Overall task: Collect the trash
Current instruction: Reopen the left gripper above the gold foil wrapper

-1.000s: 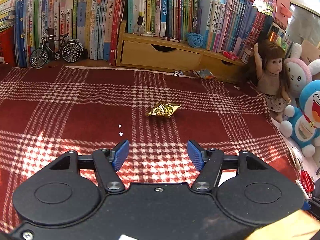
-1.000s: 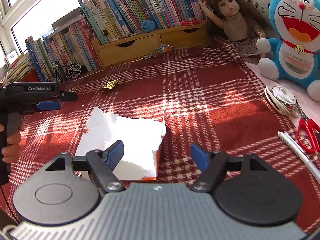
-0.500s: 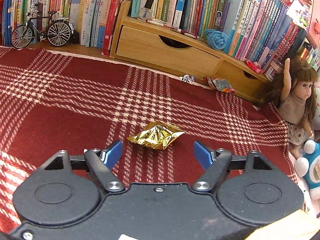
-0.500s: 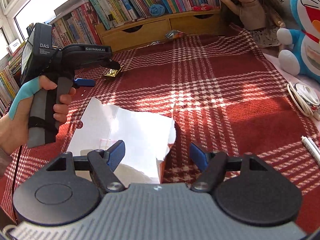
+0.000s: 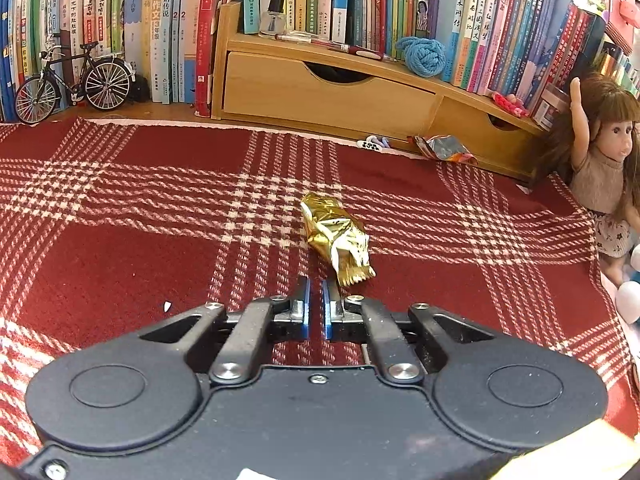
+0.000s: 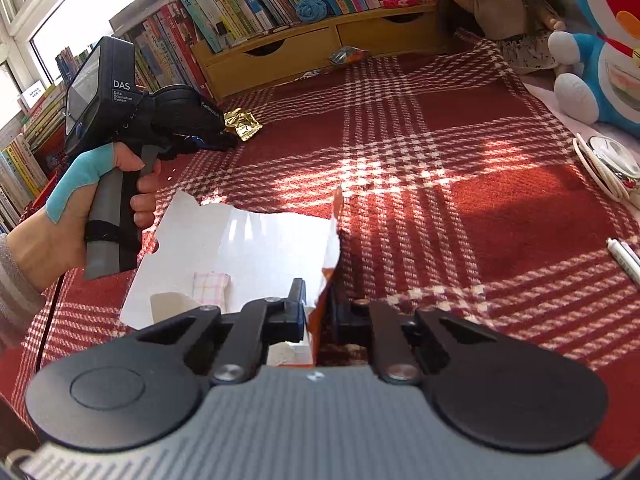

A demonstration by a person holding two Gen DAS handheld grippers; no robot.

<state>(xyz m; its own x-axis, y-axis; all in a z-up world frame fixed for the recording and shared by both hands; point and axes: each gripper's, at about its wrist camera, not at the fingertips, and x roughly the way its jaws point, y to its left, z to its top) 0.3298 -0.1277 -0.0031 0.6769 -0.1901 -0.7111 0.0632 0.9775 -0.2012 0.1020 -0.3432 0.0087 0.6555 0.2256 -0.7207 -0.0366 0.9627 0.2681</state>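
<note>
Fingers of the left gripper [image 5: 316, 294] are closing, nearly together, the gold wrapper [image 5: 335, 233] just past their tips on the red plaid cloth [image 5: 120, 208]. The right gripper [image 6: 318, 300] is closing on the torn edge of a white box [image 6: 248, 248].

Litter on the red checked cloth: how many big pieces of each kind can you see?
Foil wrappers: 2, a gold wrapper and a silver wrapper
Torn carton: 1
Total: 3
</note>
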